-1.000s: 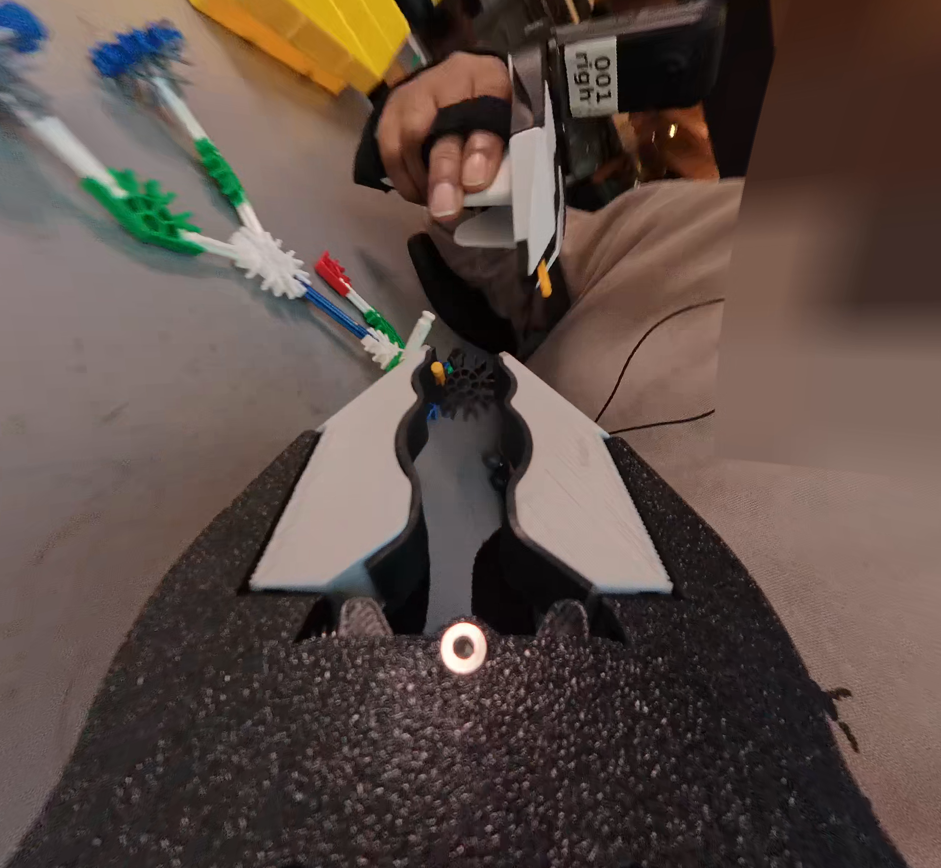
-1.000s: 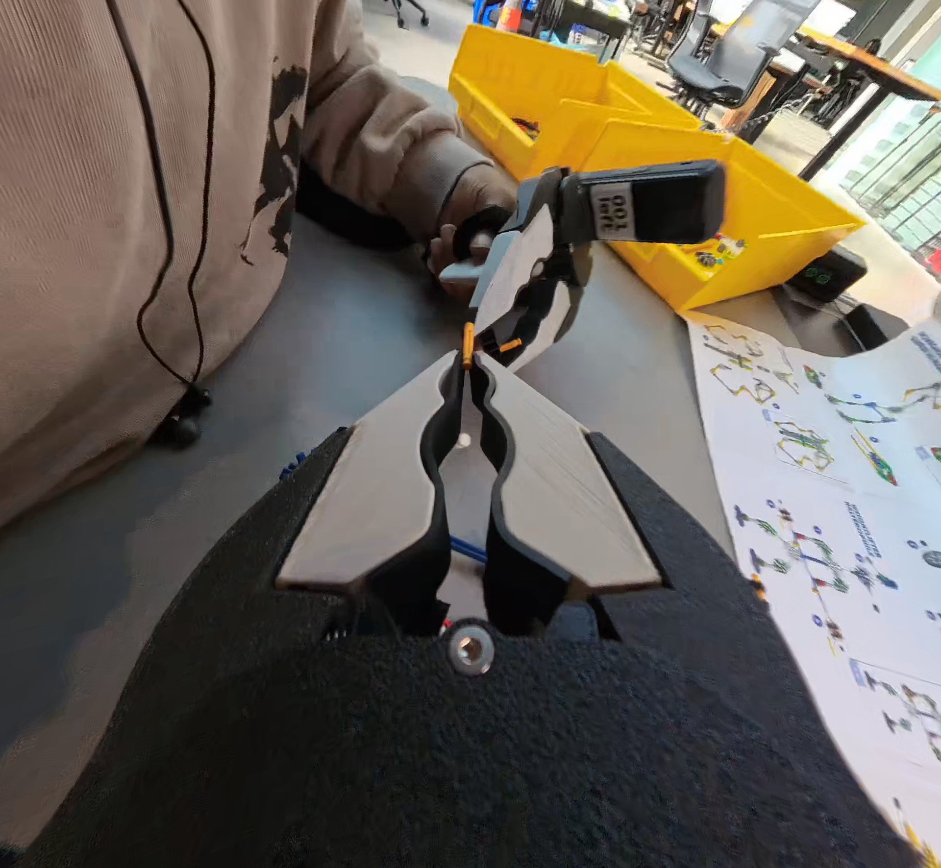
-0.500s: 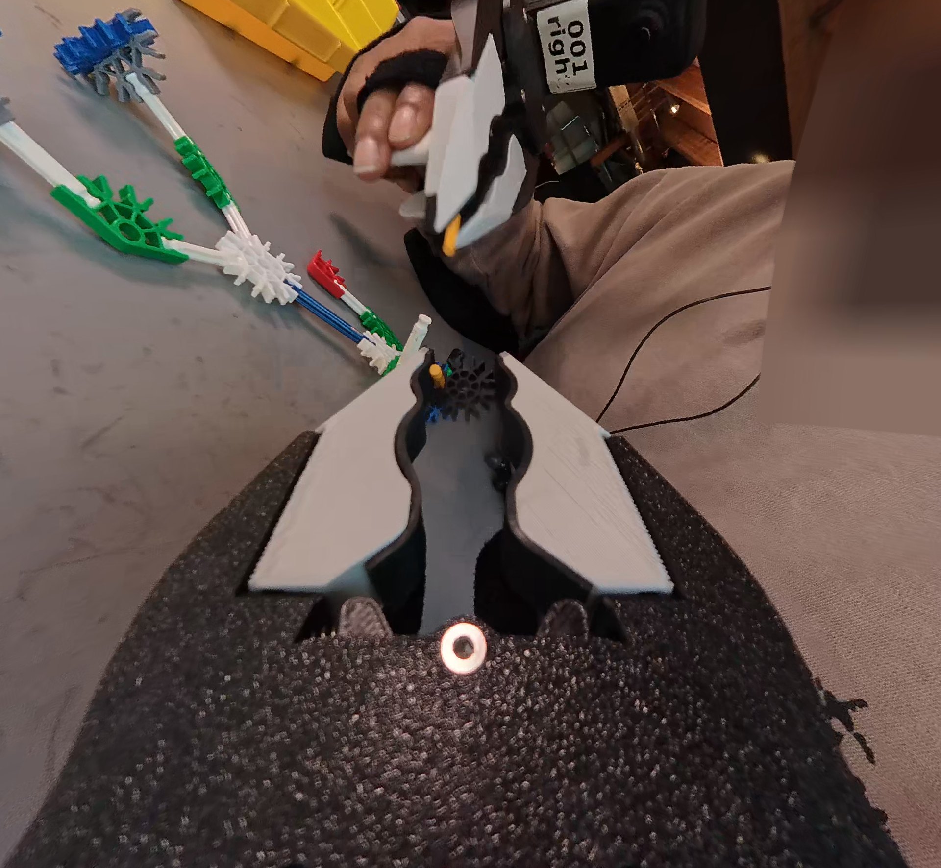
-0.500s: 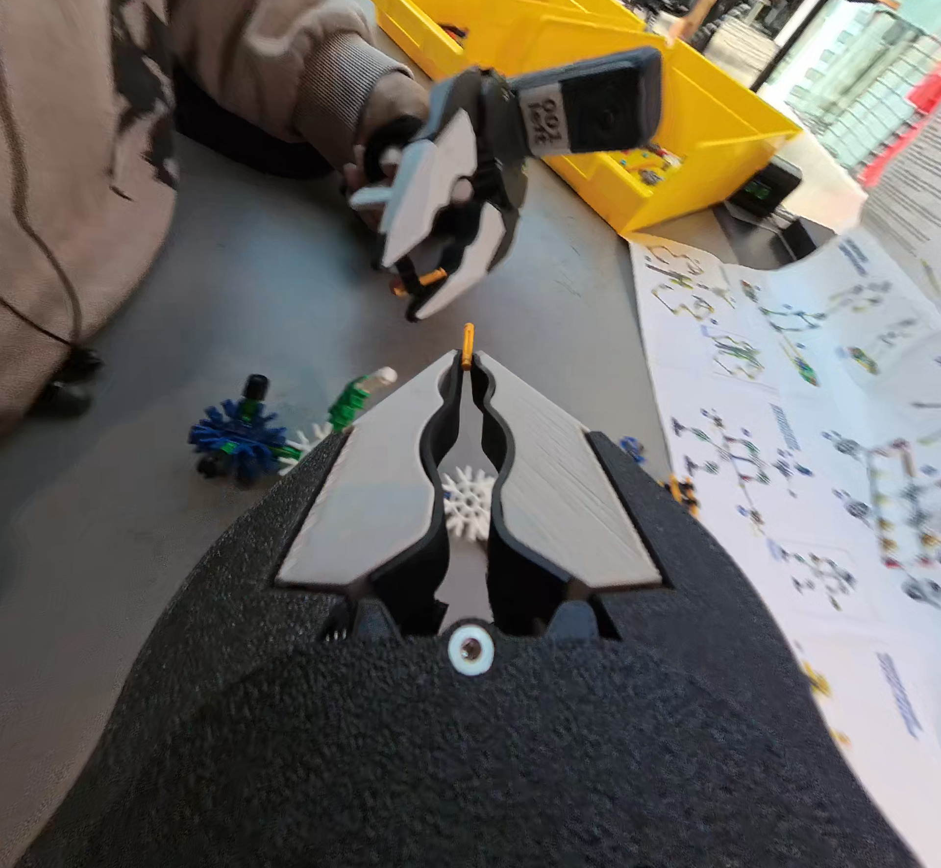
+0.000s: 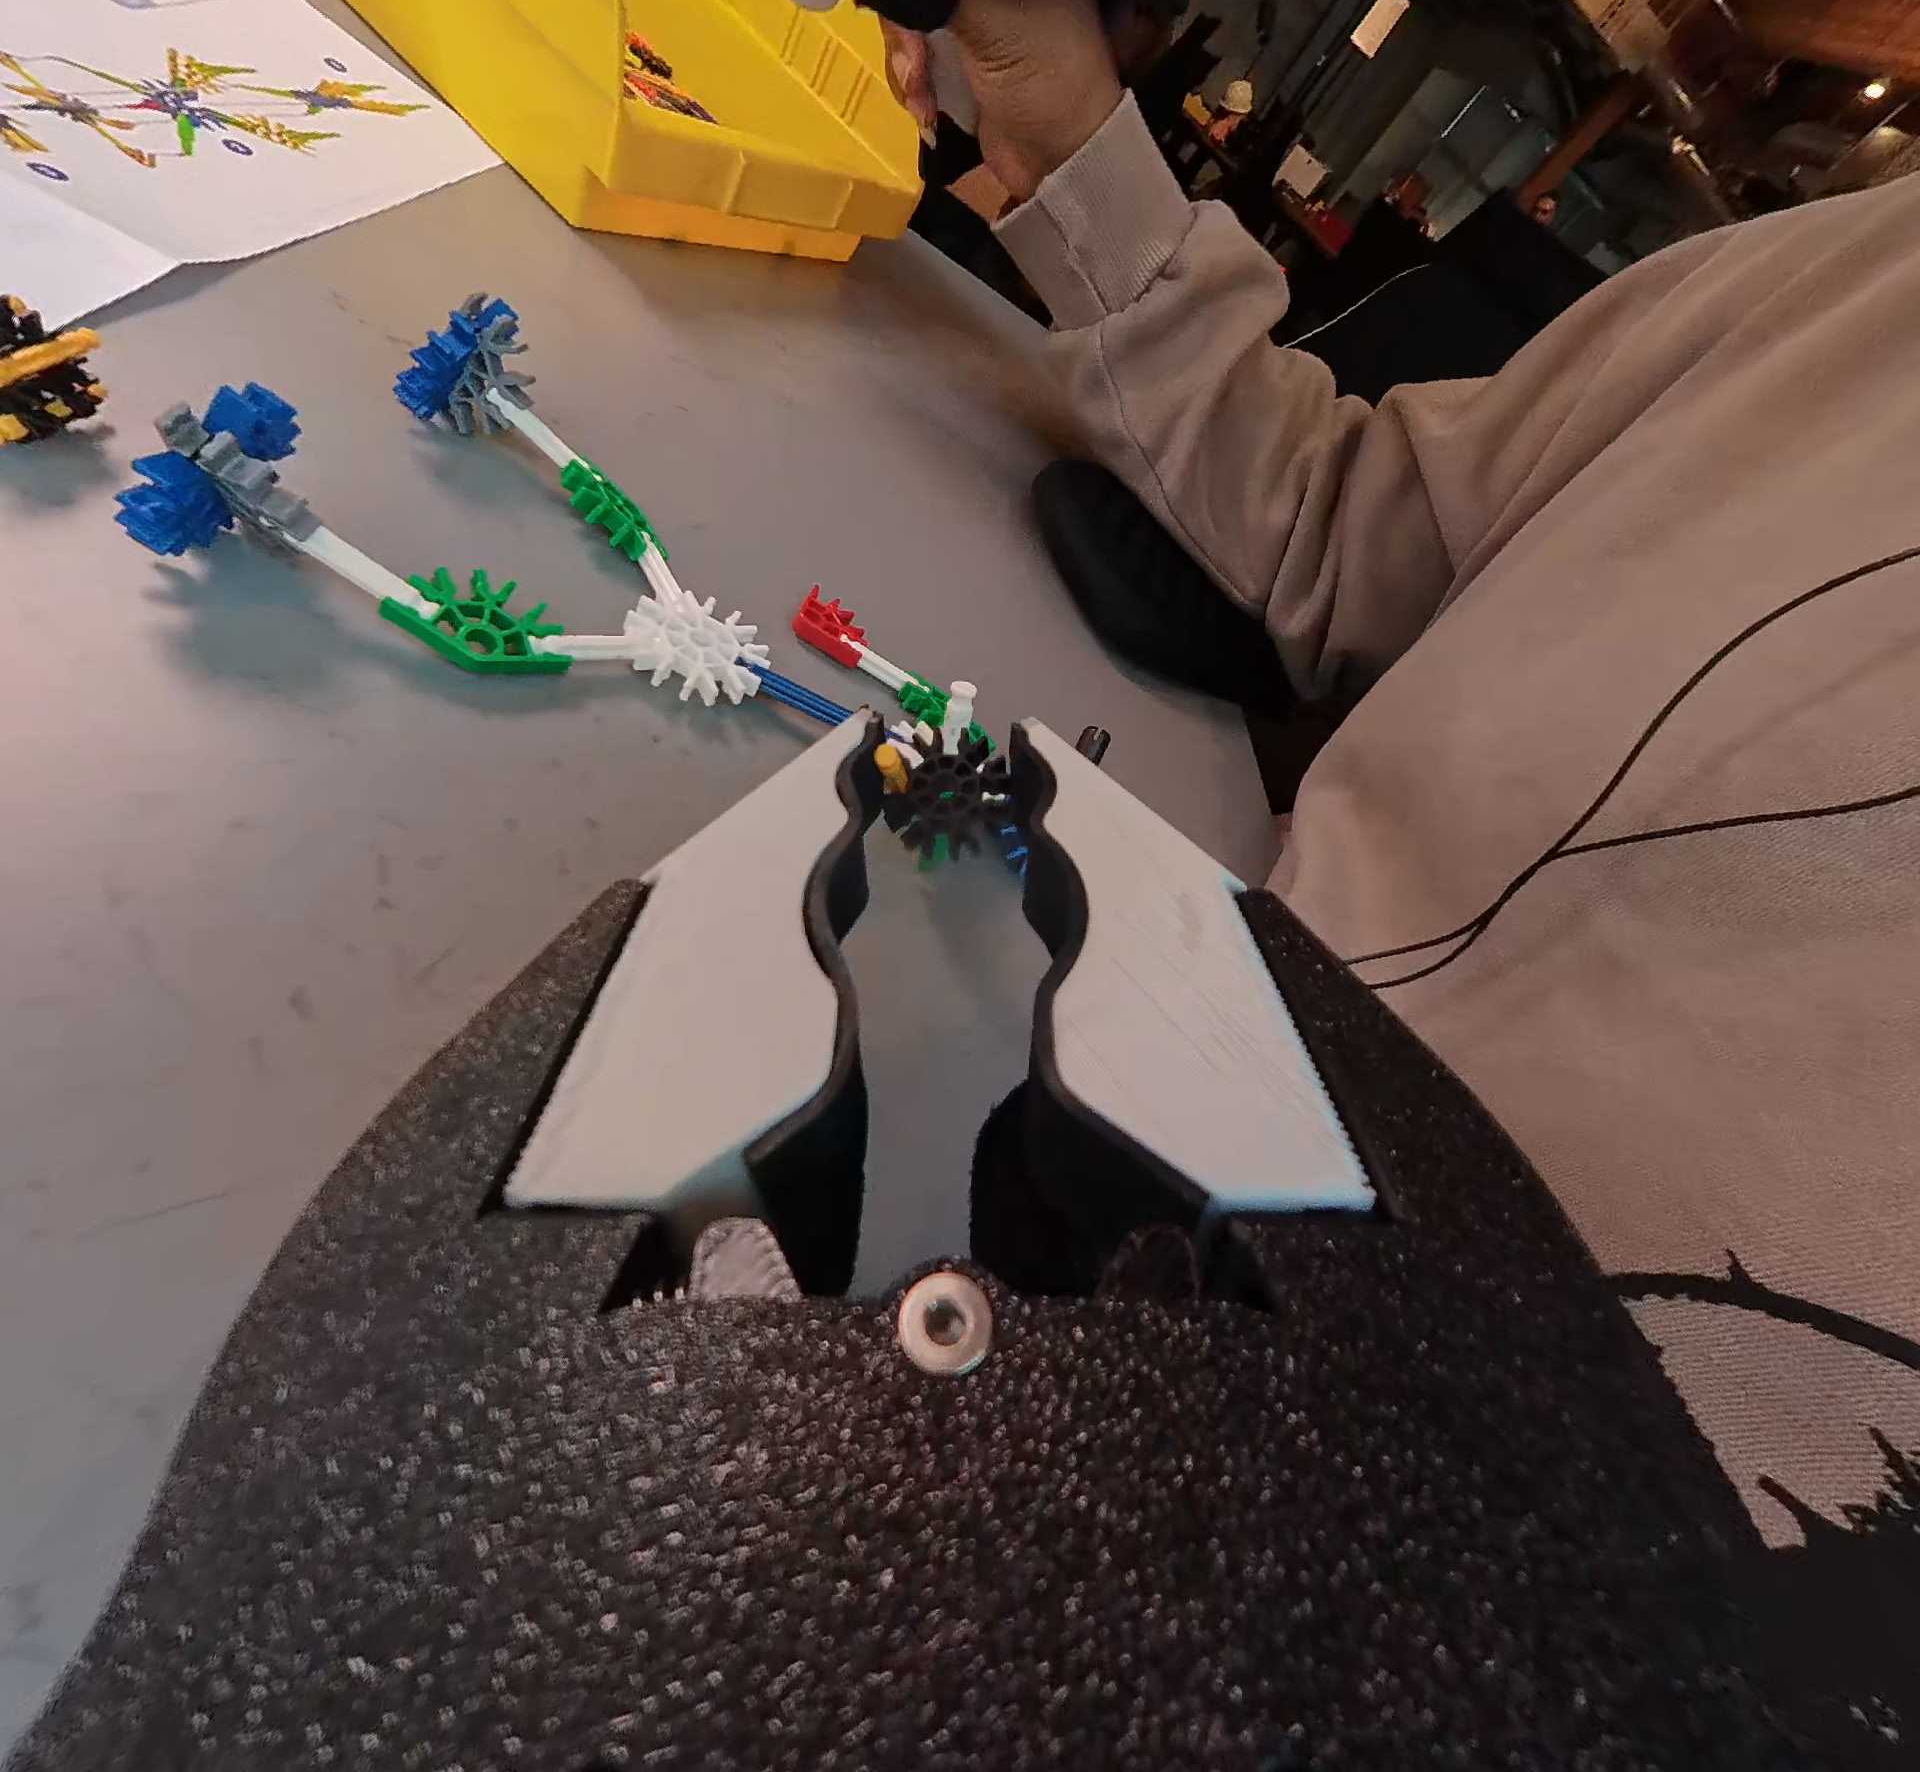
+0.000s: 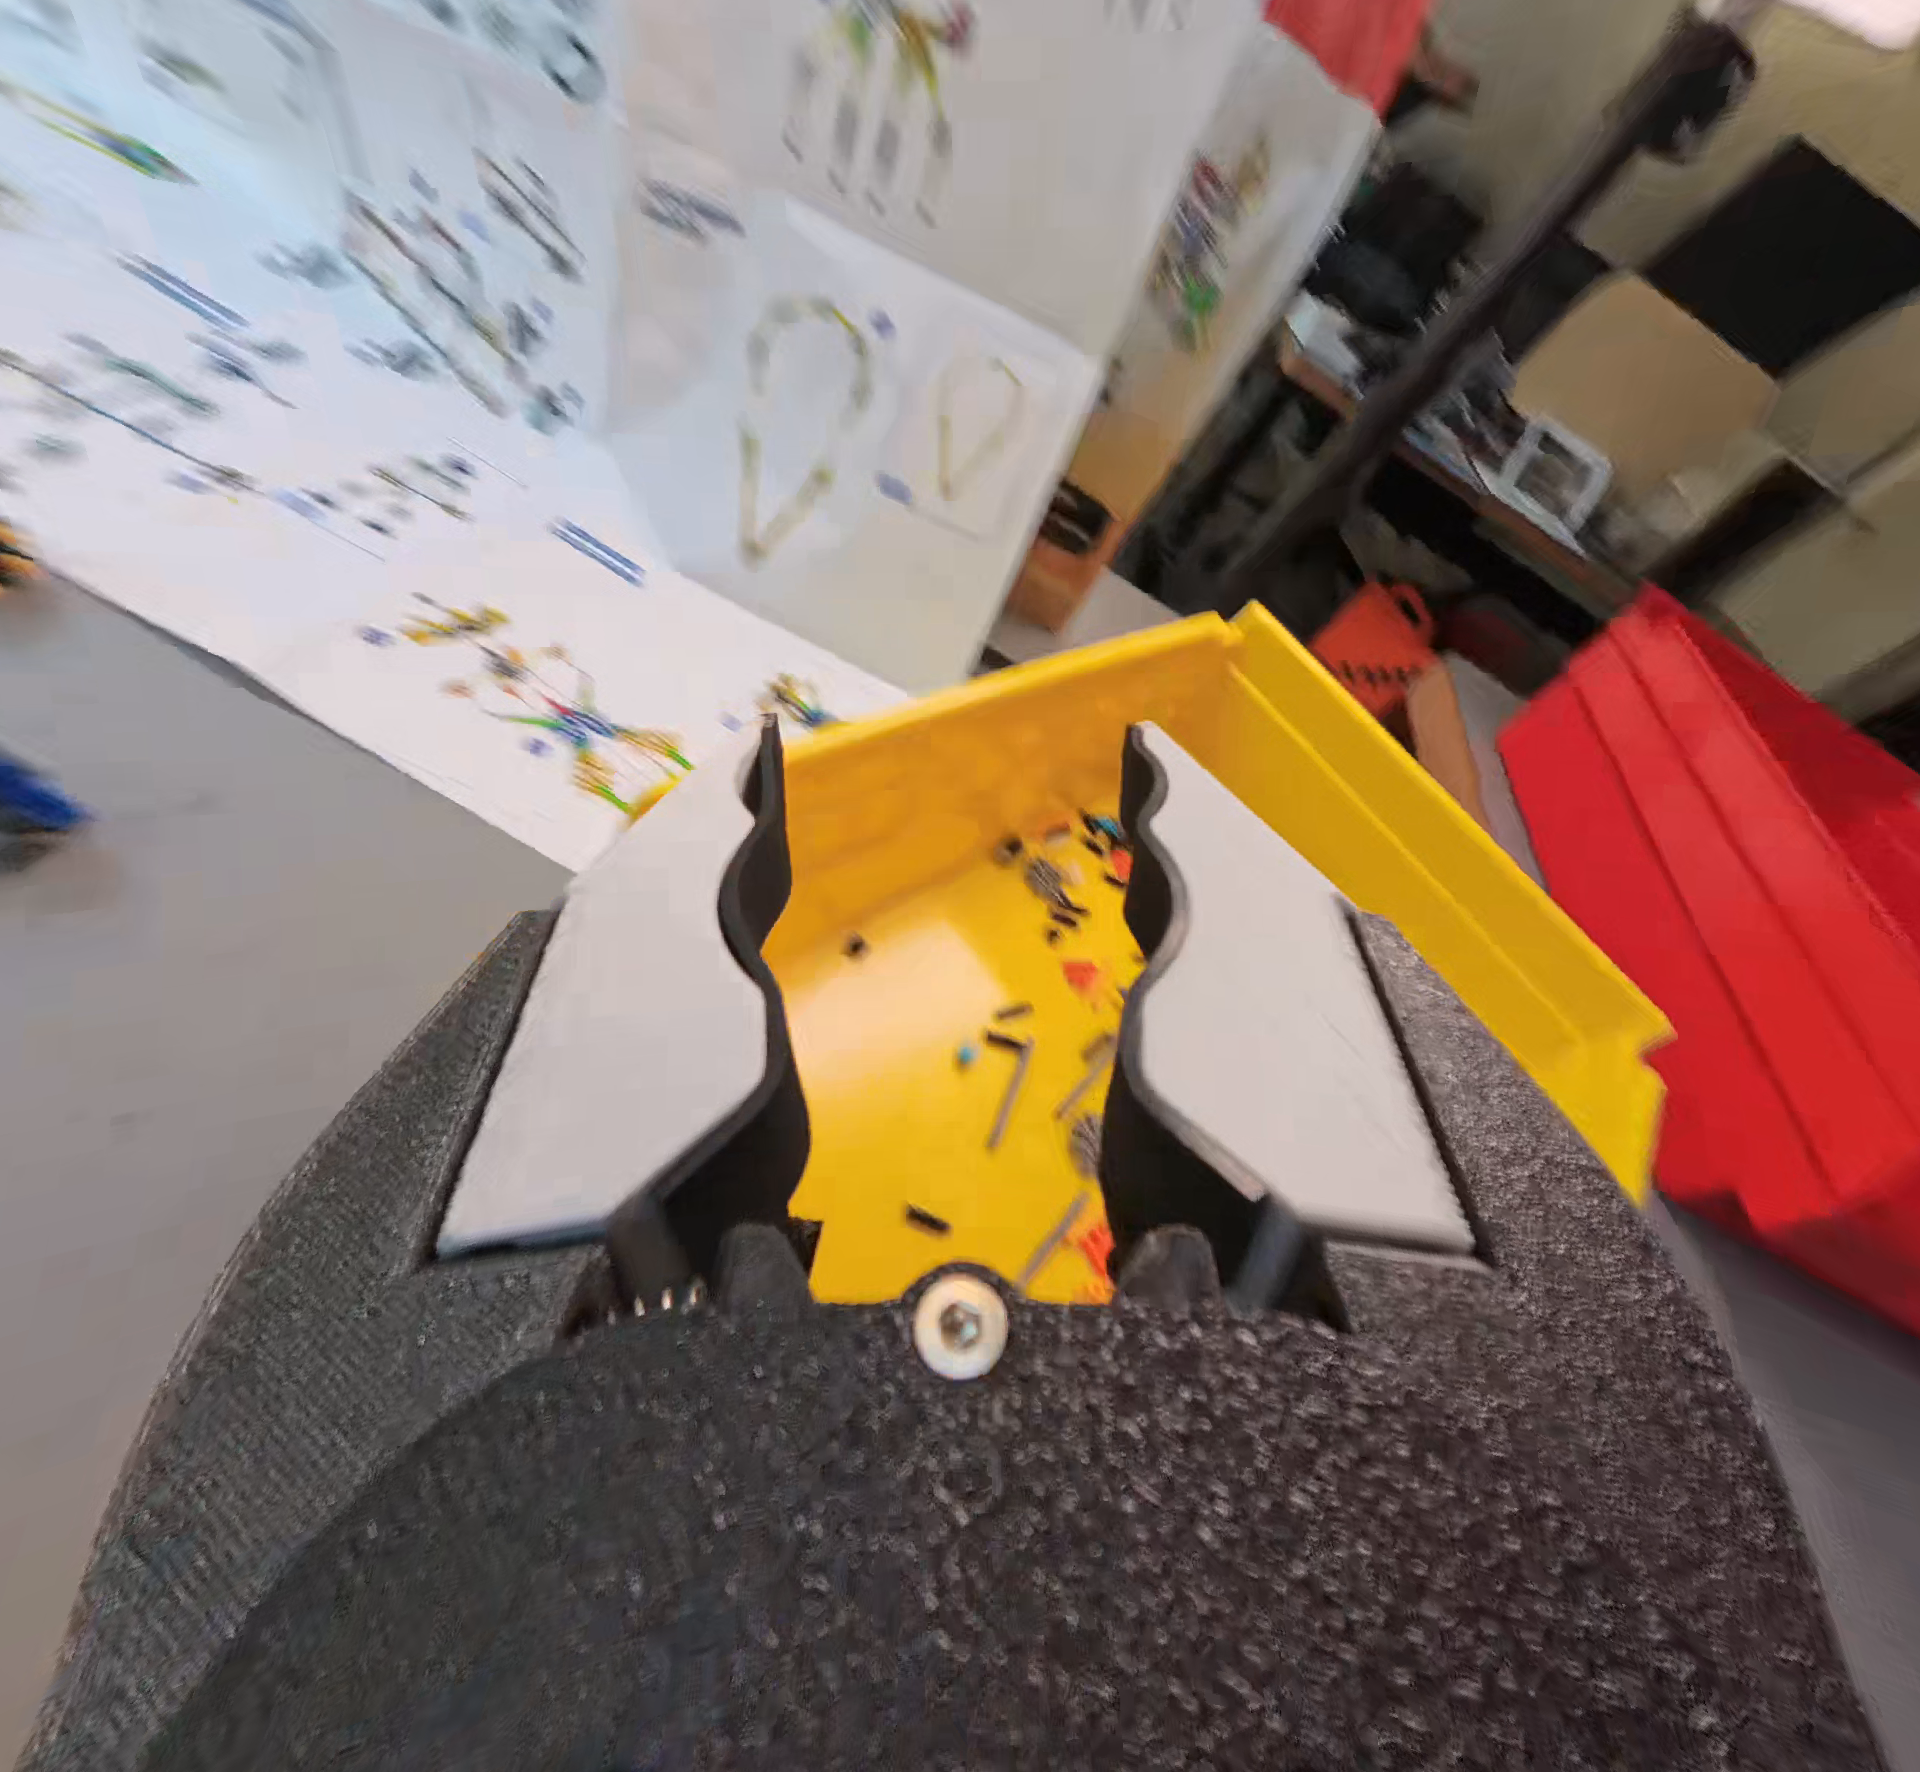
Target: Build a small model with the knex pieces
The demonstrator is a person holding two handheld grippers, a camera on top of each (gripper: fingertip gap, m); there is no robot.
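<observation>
Our left gripper (image 5: 948, 766) clamps a black spoked plastic connector wheel (image 5: 948, 792) at its fingertips, low over the grey table (image 5: 260, 891). Our right gripper (image 6: 948, 746) gapes empty above the yellow plastic parts bin (image 6: 1382, 849), loose pieces at twelve o'clock.

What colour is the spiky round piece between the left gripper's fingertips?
Black, the spiky round piece; clearest in the left wrist view.

The smooth grey tabletop (image 5: 312, 943) carries a branching toy assembly of plastic rods and snowflake-shaped connectors (image 5: 488, 579) (blue, green, white, red), yellow plastic bins (image 5: 644, 60), a red plastic bin (image 6: 1766, 943) and white printed instruction sheets (image 5: 135, 112).
</observation>
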